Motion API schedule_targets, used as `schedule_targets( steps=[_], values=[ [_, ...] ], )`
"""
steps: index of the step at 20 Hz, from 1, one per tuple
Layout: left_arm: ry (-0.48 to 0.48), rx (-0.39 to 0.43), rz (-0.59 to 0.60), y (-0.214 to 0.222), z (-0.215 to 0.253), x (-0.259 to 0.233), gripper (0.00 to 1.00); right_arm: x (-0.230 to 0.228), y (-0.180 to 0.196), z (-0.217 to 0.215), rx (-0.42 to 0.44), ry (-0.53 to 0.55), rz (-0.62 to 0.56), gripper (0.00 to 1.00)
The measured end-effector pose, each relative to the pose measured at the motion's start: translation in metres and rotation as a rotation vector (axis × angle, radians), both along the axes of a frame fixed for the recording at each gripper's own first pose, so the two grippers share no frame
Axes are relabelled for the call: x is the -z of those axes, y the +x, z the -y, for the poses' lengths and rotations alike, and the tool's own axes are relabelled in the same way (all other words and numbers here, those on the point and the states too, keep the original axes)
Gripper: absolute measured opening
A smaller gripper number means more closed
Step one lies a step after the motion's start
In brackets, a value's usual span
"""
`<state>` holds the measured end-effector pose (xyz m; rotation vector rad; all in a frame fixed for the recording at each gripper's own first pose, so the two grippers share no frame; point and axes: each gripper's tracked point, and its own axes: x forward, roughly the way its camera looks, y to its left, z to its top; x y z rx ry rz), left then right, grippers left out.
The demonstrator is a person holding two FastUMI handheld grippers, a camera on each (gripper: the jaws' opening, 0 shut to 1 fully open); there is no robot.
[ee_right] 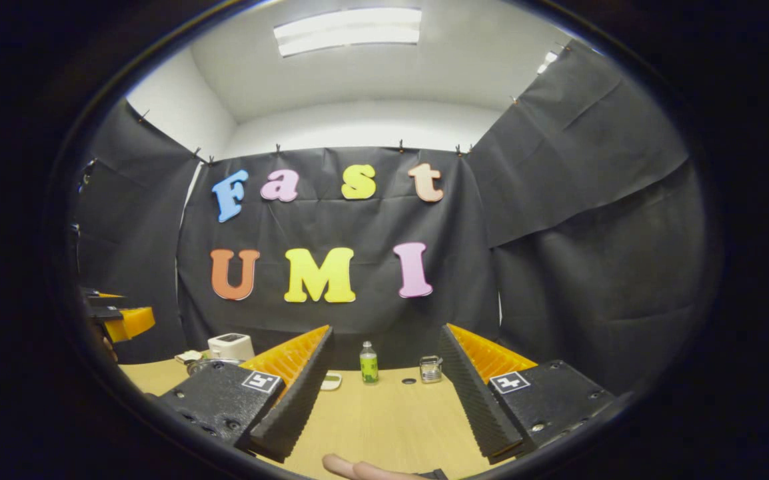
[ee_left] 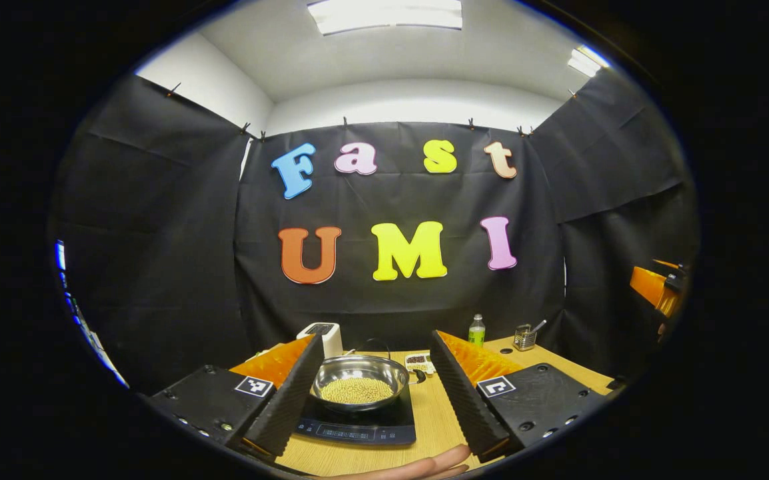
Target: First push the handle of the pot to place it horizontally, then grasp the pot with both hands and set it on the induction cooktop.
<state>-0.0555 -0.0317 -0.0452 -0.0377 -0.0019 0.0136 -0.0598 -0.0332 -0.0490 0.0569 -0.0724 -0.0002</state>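
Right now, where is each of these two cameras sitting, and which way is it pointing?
Left gripper view: rides on the left claw, facing the booth's back wall over the pot on the induction cooktop; its two open fingers and a fingertip at the bottom edge show.
Right gripper view: rides on the right claw, facing the same wall over bare wooden table; its open fingers and a fingertip show.
Shared: the green bottle, the white box and the table.

The pot (ee_left: 360, 381) ahead of me is shiny bare metal on a glossy black cooktop (ee_left: 358, 427). My desk (ee_right: 384, 420) looks like pale matt wood. The small bottle (ee_right: 368, 363) seems clear plastic, I think.
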Motion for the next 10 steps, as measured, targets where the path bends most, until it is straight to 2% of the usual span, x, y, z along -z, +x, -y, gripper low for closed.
schedule_targets(
  steps=[3,4,7,8,10],
  values=[
    [-0.002,-0.001,-0.008,0.0015,-0.0016,0.0035,0.95,0.0041,0.0029,-0.0008,0.000,0.001,-0.008,0.99],
    [-0.002,-0.002,-0.010,0.0008,-0.0016,0.0042,0.84,0.0048,0.0038,-0.0011,0.000,0.001,-0.009,0.99],
    [-0.001,-0.009,-0.014,0.0023,-0.0029,0.0063,0.84,0.0074,0.0040,0.0002,0.004,0.007,-0.011,0.99],
    [0.000,-0.010,-0.014,0.0027,-0.0029,0.0061,0.95,0.0068,0.0048,0.0011,0.006,0.010,-0.010,0.99],
    [0.001,-0.012,-0.007,0.0031,-0.0035,0.0057,0.95,0.0066,0.0054,0.0022,0.007,0.015,-0.006,0.99]
  ],
)
